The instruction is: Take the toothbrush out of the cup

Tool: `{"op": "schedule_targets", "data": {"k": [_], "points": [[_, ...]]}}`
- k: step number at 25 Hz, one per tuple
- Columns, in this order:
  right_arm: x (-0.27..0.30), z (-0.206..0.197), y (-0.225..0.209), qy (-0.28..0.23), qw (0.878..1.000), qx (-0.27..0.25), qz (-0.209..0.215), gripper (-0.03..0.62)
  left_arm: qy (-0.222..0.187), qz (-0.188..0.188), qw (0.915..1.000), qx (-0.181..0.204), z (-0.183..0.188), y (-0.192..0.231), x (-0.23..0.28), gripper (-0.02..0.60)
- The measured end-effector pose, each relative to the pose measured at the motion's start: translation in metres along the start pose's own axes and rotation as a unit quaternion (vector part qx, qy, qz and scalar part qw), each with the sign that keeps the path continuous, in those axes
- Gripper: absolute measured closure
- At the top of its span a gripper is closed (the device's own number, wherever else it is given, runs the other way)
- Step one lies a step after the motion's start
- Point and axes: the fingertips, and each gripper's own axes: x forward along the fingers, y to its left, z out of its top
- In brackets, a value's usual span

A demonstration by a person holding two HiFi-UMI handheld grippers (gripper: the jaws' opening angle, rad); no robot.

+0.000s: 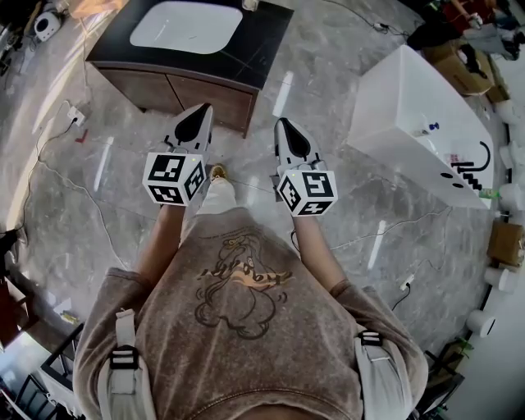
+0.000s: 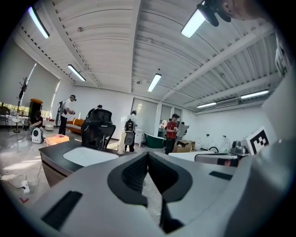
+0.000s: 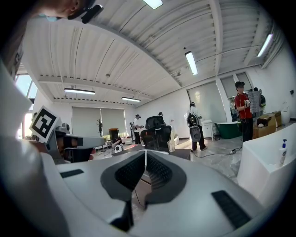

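A small pale cup (image 1: 250, 4) stands at the far edge of the dark vanity top (image 1: 262, 49), cut off by the head view's top edge. It shows again as a pale cup (image 2: 121, 148) in the left gripper view and as a cup (image 3: 172, 144) with something slim standing in it in the right gripper view; the toothbrush is too small to make out. My left gripper (image 1: 199, 111) and right gripper (image 1: 284, 125) are held side by side in front of my chest, pointing at the vanity and well short of it. Both are shut with nothing between their jaws.
A white basin (image 1: 187, 26) is set in the vanity top. A white bathtub (image 1: 418, 107) stands to the right. Cables (image 1: 385, 231) run across the marble floor. A black office chair (image 2: 97, 127) and several people stand beyond the vanity.
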Motion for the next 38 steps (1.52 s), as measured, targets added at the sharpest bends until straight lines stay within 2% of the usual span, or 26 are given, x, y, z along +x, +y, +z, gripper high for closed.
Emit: {"op": "schedule_targets", "data": {"k": [8, 19, 29, 38], "points": [[0.068, 0.021, -0.013, 0.000, 1.000, 0.000, -0.004, 0.571, 0.000, -0.007, 1.0000, 0.004, 0.026, 0.047, 0.055, 0.565], [0.151, 0.045, -0.027, -0.010, 1.000, -0.001, -0.026, 0.571, 0.002, -0.036, 0.9993, 0.010, 0.053, 0.107, 0.119, 0.565], [0.192, 0.054, -0.046, -0.008, 0.999, 0.000, -0.039, 0.571, 0.004, -0.055, 0.9984, 0.009, 0.064, 0.125, 0.162, 0.565], [0.234, 0.065, -0.065, -0.014, 0.999, 0.005, -0.032, 0.571, 0.003, -0.046, 0.9989, 0.008, 0.072, 0.147, 0.198, 0.565]]}}
